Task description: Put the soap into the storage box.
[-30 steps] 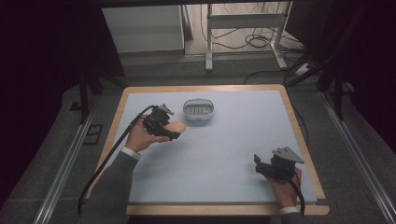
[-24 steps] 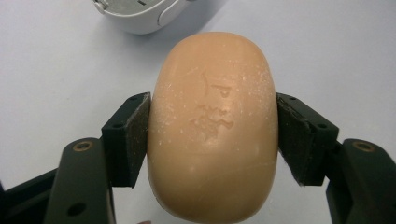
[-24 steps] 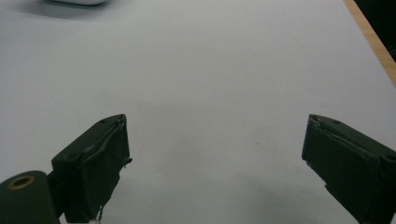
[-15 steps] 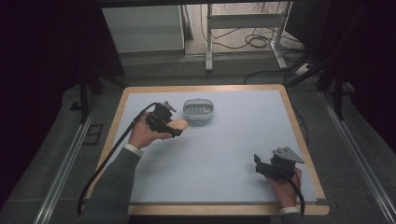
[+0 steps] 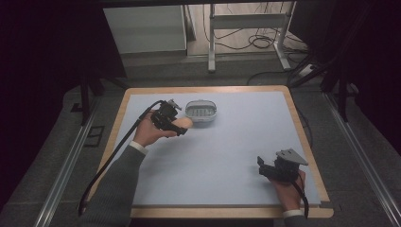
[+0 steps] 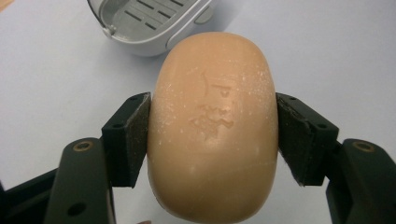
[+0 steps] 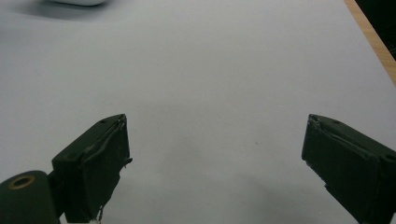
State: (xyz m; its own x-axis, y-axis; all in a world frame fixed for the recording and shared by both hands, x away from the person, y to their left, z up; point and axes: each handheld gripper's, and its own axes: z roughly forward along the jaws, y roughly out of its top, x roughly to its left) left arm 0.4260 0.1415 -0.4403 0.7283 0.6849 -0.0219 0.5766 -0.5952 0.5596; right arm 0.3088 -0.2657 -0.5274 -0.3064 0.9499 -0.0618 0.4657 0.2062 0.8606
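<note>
Clamping the oval peach-coloured bar of soap (image 6: 212, 126) across its width, the left gripper (image 5: 176, 124) holds it just beside the grey plastic soap dish (image 5: 202, 112). The soap juts past the pads toward the dish. The right gripper (image 7: 215, 163) rests wide open and empty, well apart on the pale blue table mat (image 5: 227, 156).

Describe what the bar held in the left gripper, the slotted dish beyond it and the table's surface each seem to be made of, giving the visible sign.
Bar: probably soap; matte tan, waxy look, embossed mark and pale powdery specks.
Dish: likely moulded plastic; smooth light grey with a slight sheen and drain slots.
Table surface: an even, matte pale blue sheet, perhaps a mat or laminate; its edge looks like light wood.
</note>
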